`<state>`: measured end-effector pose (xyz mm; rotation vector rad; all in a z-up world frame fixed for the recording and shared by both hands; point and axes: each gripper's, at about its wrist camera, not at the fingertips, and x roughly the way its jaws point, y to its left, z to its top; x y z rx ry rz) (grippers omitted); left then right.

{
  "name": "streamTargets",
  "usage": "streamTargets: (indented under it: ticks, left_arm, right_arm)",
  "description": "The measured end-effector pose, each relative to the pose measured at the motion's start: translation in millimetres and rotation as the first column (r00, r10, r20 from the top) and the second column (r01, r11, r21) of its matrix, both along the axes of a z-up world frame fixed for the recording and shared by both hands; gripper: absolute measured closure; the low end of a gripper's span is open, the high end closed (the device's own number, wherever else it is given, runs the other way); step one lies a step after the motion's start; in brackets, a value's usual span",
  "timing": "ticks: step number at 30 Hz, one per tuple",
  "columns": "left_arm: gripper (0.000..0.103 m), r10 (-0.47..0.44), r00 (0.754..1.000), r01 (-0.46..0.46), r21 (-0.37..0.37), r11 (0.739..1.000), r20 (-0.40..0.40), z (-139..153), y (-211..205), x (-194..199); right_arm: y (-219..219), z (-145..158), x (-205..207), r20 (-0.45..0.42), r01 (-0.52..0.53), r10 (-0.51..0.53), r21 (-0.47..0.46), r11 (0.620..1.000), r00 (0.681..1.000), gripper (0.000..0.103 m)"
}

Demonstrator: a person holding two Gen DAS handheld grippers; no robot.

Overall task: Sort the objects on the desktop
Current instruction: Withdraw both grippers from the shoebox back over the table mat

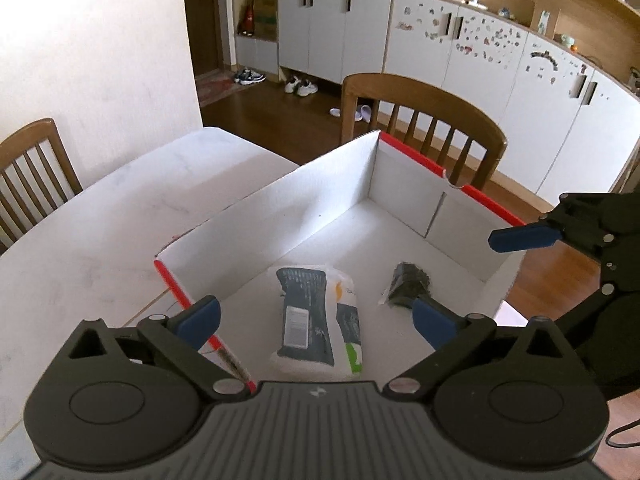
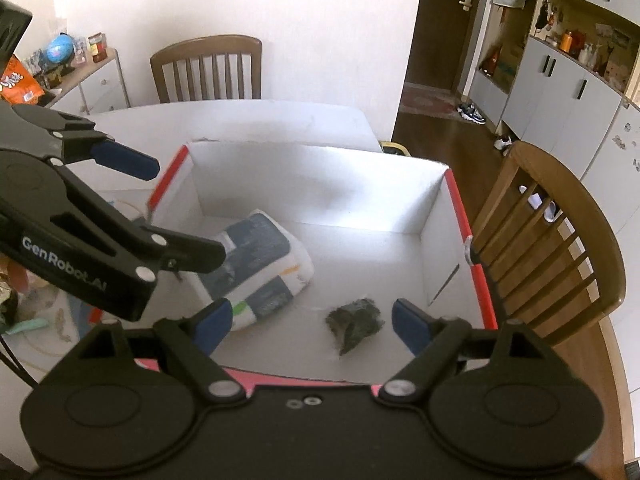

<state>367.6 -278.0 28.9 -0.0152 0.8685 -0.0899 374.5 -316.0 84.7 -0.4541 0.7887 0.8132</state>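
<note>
A white cardboard box with red rims (image 1: 416,160) (image 2: 460,208) stands on the white table. Inside it lie a white and dark blue tissue pack (image 1: 316,320) (image 2: 260,264) and a small dark green crumpled packet (image 1: 408,284) (image 2: 356,320). My left gripper (image 1: 316,320) is open and empty, hovering above the box over the tissue pack. My right gripper (image 2: 312,320) is open and empty, above the box's near edge, with the green packet between its fingers' line. Each gripper shows in the other's view, the right one (image 1: 560,236) at the right, the left one (image 2: 120,208) at the left.
Wooden chairs stand at the table: one behind the box (image 1: 424,120) (image 2: 560,240), one at the wall (image 1: 32,176) (image 2: 208,68). Loose items lie on the table left of the box (image 2: 36,320). A side shelf with snacks and a globe (image 2: 60,64) stands at the far left.
</note>
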Motion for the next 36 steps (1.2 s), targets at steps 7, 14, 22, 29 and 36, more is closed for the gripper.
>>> streamTargets:
  ticks: [7, 14, 22, 29, 36]
  left_arm:
    - [0.000, 0.000, 1.000, 0.000, -0.021, 1.000, 0.025, 9, 13, -32]
    - [0.000, 0.010, 0.999, -0.009, -0.023, 1.000, 0.042, 18, 33, -67]
    - [0.000, 0.025, 0.998, -0.024, -0.024, 0.999, 0.062, 25, 50, -103]
    - [0.000, 0.066, 0.995, -0.065, -0.016, 0.998, 0.068, 22, 76, -130]
    - [0.000, 0.098, 0.992, -0.096, -0.020, 0.995, 0.075, 18, 98, -152]
  right_arm:
    - [8, 8, -29, 0.012, 0.012, -0.012, 0.010, 1.000, 1.000, 0.016]
    - [22, 14, -63, 0.021, 0.014, -0.015, 0.021, 1.000, 1.000, 0.016]
    - [41, 16, -100, 0.023, 0.016, -0.017, 0.034, 0.999, 1.000, 0.016]
    - [60, 14, -126, 0.020, 0.006, -0.006, 0.043, 0.999, 1.000, 0.016]
    - [77, 8, -146, 0.010, -0.006, 0.005, 0.054, 0.999, 1.000, 0.016]
